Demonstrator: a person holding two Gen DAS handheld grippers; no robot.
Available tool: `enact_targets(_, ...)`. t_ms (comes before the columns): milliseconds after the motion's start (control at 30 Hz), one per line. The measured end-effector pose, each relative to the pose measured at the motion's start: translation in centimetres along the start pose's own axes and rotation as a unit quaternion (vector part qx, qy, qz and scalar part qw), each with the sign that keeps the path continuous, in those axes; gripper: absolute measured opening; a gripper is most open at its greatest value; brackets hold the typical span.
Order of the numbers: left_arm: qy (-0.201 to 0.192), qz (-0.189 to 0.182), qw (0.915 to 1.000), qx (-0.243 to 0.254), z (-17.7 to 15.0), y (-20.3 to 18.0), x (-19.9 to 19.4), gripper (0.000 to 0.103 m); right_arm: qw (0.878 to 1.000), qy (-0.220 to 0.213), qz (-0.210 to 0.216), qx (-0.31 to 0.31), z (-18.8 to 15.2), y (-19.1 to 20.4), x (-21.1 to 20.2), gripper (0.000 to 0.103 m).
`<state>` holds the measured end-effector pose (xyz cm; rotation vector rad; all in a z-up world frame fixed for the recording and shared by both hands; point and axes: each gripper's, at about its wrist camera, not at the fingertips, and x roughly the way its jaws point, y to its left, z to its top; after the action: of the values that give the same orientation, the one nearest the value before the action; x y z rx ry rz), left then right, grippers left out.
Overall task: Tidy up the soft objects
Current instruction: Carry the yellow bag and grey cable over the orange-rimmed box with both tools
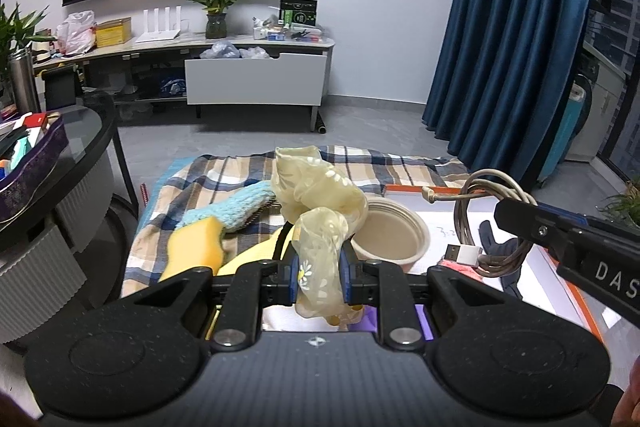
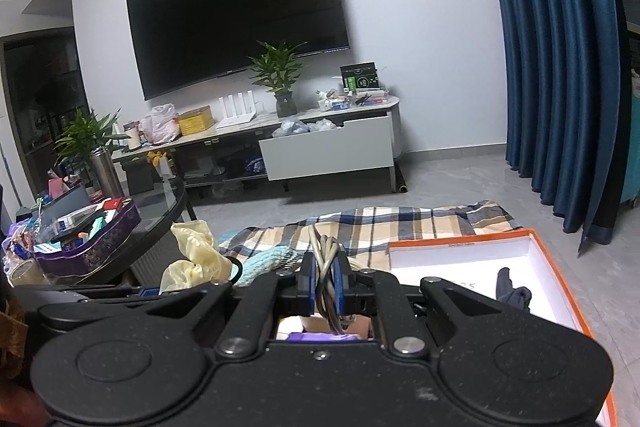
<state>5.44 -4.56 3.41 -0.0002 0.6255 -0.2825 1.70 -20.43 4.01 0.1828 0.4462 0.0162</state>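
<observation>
My left gripper [image 1: 320, 277] is shut on a pale yellow sheer scarf [image 1: 316, 187] with small flowers and holds it above the plaid blanket [image 1: 224, 179]. The scarf also shows in the right wrist view [image 2: 196, 259]. My right gripper [image 2: 325, 285] is shut on a coiled grey USB cable [image 2: 326, 259], which also shows in the left wrist view [image 1: 486, 223], hanging over the orange-rimmed white box [image 2: 460, 259]. A teal fuzzy sock [image 1: 244, 207] and a yellow sponge [image 1: 196, 247] lie on the blanket. A dark glove [image 2: 512, 291] lies in the box.
A beige paper bowl [image 1: 390, 235] sits beside the box. A round glass table [image 1: 84, 131] with a purple tin of clutter [image 1: 28, 163] stands at left. A TV cabinet [image 1: 256, 79] with an open drawer is across the floor, blue curtains [image 1: 512, 39] at right.
</observation>
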Motion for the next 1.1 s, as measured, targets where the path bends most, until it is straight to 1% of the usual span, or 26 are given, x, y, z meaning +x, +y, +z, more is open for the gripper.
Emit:
enact_targets(633,0.008,-0.03,0.999,0.032,-0.2,-4.3,0.8,0.022,0.999,-0.004,-0.032,0.026,-0.4,-4.3,-1.6,0.012)
enact_targets(1100,0.017,-0.052,0.9967,0.06,-0.5,-7.7,2.0,0.022,0.997,-0.007,-0.063,0.053,-1.1,-8.6,-2.7,0.012)
